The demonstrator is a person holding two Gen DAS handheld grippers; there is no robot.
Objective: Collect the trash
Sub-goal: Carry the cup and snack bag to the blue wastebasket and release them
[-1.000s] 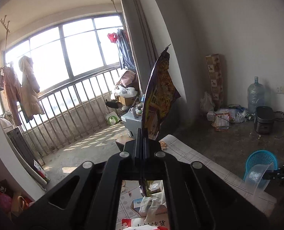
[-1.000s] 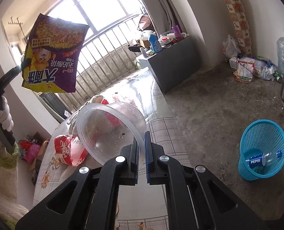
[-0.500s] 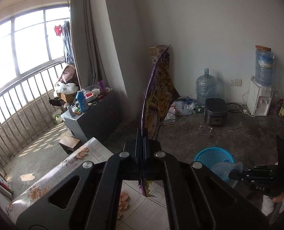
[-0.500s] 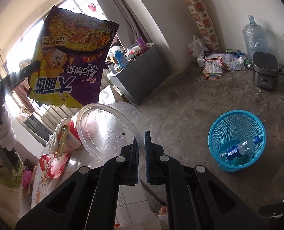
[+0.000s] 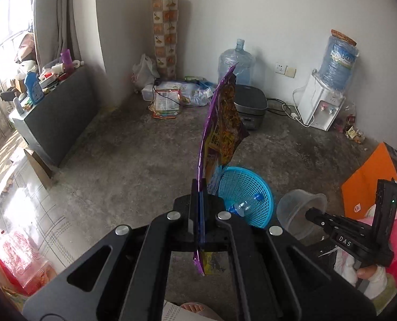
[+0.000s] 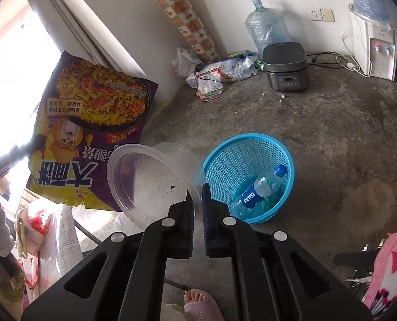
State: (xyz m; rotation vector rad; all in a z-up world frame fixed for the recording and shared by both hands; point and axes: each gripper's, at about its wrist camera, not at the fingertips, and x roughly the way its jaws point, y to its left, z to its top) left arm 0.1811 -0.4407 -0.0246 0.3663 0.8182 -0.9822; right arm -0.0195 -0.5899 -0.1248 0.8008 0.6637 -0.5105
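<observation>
My left gripper [image 5: 200, 184] is shut on a purple noodle packet [image 5: 221, 131], held edge-on in the air above the floor; the packet's printed face shows in the right wrist view [image 6: 91, 133]. My right gripper [image 6: 198, 190] is shut on the rim of a clear plastic bowl [image 6: 150, 179], which also shows in the left wrist view [image 5: 297, 211]. A blue mesh basket [image 6: 254, 152] stands on the concrete floor just beyond both grippers, with a Pepsi bottle [image 6: 262, 187] lying in it. The basket shows in the left wrist view [image 5: 249, 187] too.
A grey rice cooker [image 6: 285, 67], water jugs [image 5: 236, 64], a white dispenser [image 5: 319, 104] and bags of litter [image 5: 177, 96] line the far wall. A grey cabinet [image 5: 54, 115] stands at left. A table with a checked cloth [image 5: 24, 208] is at lower left. An orange box [image 5: 369, 176] sits at right.
Both grippers have swung right from the window and table toward the room's corner. The blue basket is now close in front of both, with packet and bowl still held.
</observation>
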